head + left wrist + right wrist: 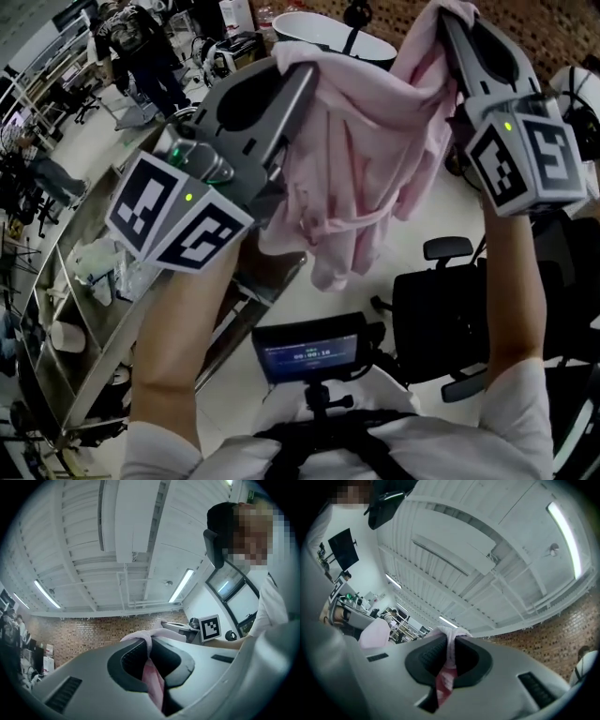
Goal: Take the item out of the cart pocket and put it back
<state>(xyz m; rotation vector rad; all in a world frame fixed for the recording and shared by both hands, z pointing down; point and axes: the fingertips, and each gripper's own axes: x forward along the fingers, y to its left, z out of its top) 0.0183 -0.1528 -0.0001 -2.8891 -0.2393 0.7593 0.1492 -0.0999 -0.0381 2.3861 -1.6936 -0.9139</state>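
Garment of pale pink soft cloth (356,159): hanging in mid-air, raised high and spread between both tools, well apart from the grey metal cart (80,328) at lower left of the head view. Being out of the cart pocket, not yet going back in.

Left hand-held gripper (302,75): clamping fully closed on one pinched edge of the pink cloth, with a fold squeezing up between the dark pads (129,665).

Right hand-held gripper (450,23): gripping likewise, all but closed on another edge, with cloth bunching over the pads (424,660).

Risks, as judged:
- Slipping out of one thin pinch while lowering, leaving the garment swinging from a single corner.
- Trailing lower folds catching on the cart frame or on the black office chair (450,319) standing below.
- Arriving at the pocket mouth spread too wide, so needing gathering first.
- Blocking the head view with the raised cloth, making the approach partly blind.

Hidden or unclear:
- Pocket not showing anywhere; left forearm covering part of the cart, picture edge cutting off the rest.
- Both gripper views pointing up at ceiling and lights, giving nothing of the cart.
- Garment type hard to tell from the folds; far side of the cloth facing away.
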